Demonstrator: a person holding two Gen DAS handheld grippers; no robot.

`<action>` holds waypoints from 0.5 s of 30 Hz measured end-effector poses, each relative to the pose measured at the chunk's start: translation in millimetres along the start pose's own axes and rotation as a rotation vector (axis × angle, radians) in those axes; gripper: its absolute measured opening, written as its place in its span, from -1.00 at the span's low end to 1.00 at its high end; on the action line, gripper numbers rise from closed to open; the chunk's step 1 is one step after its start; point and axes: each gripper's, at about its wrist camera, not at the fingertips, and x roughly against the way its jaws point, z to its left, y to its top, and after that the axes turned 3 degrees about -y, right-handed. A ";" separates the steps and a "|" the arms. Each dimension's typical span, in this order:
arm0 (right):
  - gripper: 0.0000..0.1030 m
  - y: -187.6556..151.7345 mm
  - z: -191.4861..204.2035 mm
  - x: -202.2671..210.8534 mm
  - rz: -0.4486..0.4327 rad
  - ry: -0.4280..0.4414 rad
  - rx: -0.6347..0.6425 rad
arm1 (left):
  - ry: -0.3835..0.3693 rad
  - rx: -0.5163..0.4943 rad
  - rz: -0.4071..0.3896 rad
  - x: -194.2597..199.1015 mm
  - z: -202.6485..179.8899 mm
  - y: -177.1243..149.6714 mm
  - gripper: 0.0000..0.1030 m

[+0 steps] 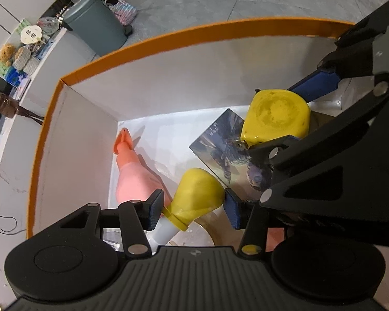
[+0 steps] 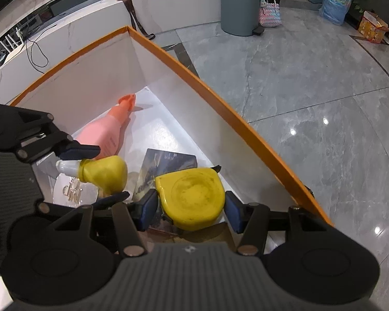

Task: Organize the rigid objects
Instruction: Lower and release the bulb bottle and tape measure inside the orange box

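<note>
Inside one box (image 1: 168,32): two yellow items, one bottle (image 1: 132,173).

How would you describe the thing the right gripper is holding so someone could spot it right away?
Look inside the big white box with the orange rim. Over the dark picture card, the right gripper clamps a flat, rounded yellow tape measure. The other yellow item, a bulb-shaped one, has a white neck.

left gripper (image 1: 193,208) jaws clamped, right gripper (image 2: 192,207) jaws clamped
</note>
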 end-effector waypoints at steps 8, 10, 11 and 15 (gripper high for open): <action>0.08 2.5 0.3 -5.7 0.061 -0.011 0.001 | -0.027 -0.018 0.060 -6.8 -0.4 0.9 0.13; 0.09 2.4 1.2 -5.4 0.064 -0.012 0.006 | -0.058 -0.015 0.075 -7.8 -0.4 1.1 0.17; 0.09 1.7 1.0 -5.4 0.064 -0.009 0.007 | -0.061 -0.019 0.078 -7.7 -0.6 1.4 0.17; 0.10 -0.6 0.5 -4.4 0.062 -0.005 0.016 | -0.091 -0.025 0.095 -8.0 -2.1 0.6 0.20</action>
